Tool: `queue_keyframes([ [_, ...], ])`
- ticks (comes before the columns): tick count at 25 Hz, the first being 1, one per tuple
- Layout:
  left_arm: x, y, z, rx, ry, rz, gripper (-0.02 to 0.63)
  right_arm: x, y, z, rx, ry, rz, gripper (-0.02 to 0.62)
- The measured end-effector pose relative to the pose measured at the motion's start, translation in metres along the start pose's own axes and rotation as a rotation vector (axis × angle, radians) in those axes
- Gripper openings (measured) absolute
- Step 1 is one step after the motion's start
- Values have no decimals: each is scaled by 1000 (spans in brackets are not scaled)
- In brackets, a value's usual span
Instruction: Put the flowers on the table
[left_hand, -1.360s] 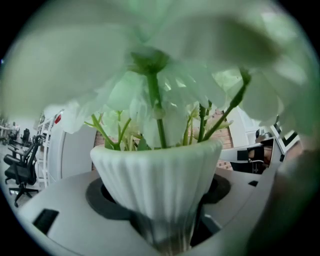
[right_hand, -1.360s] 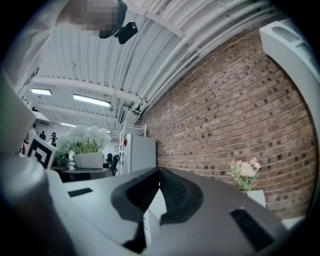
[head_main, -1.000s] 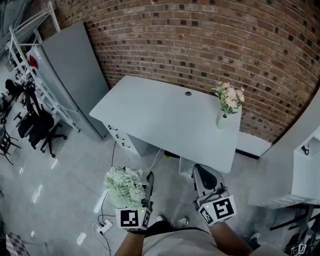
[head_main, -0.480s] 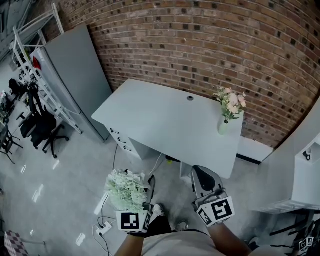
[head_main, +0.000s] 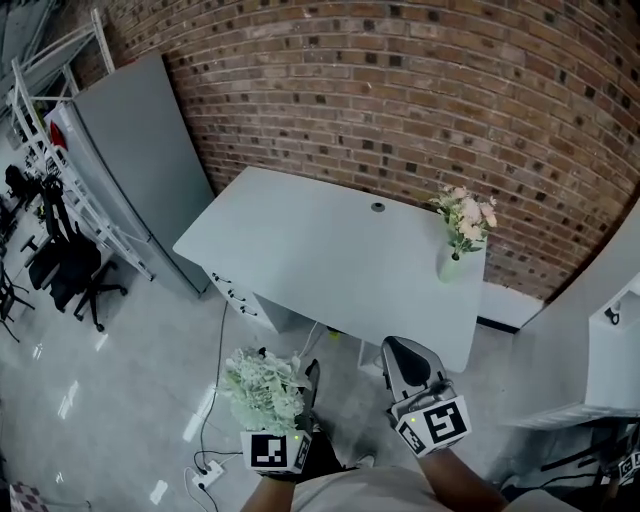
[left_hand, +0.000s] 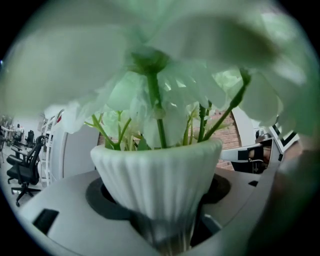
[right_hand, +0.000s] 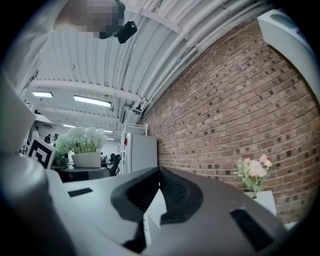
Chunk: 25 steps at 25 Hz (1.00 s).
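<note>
Only left gripper view shows ribbed white pot (left_hand: 156, 175) clamped in left gripper (left_hand: 161, 227). Head view shows just white flowers (head_main: 262, 388) over floor, short of table (head_main: 320, 250). Right gripper (right_hand: 159, 174) jaws pressed together, empty. Pink bouquet (head_main: 466, 218) on table's far corner.

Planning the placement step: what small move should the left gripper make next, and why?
Probably carry the left gripper forward to the table. Its jaws clamp the ribbed pot of white flowers over the floor, short of the near edge; the top is mostly bare, pink flowers at its far right corner.
</note>
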<state>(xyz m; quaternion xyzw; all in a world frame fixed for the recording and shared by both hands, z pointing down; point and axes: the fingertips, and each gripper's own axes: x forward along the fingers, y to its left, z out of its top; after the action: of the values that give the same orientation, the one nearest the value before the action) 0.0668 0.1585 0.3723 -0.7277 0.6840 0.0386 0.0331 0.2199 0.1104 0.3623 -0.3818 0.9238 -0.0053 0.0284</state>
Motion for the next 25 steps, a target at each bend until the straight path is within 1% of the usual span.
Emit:
queue_keyframes([
  [4, 22, 17, -2, -4, -5, -28, 356, 33, 3, -3, -12, 19, 5, 15],
  [7, 31, 31, -6, 17, 11, -32, 356, 56, 11, -7, -2, 39, 20, 15],
  [11, 57, 58, -4, 4, -3, -38, 356, 95, 13, -6, -3, 33, 32, 15],
  [12, 63, 64, -5, 21, 4, -45, 356, 105, 14, -6, -2, 33, 36, 15],
  [13, 67, 70, -9, 73, 35, -65, 356, 115, 15, -6, -1, 32, 40, 15],
  [15, 71, 82, -25, 270, 157, -146, 356, 135, 19, -7, -2, 32, 50, 15],
  [16, 72, 88, -33, 356, 215, -182, 356, 145, 22, -8, -3, 32, 55, 15],
  [17, 75, 95, -38, 398, 248, -203, 356, 154, 25, -8, -4, 32, 60, 15],
  [18, 79, 102, -41, 404, 257, -211, 356, 164, 28, -8, -5, 33, 65, 15],
  [21, 92, 122, -43, 371, 238, -215, 356, 189, 37, -8, -11, 40, 75, 15],
  [25, 107, 146, -50, 332, 251, -226, 356, 220, 45, -11, -23, 50, 74, 15],
])
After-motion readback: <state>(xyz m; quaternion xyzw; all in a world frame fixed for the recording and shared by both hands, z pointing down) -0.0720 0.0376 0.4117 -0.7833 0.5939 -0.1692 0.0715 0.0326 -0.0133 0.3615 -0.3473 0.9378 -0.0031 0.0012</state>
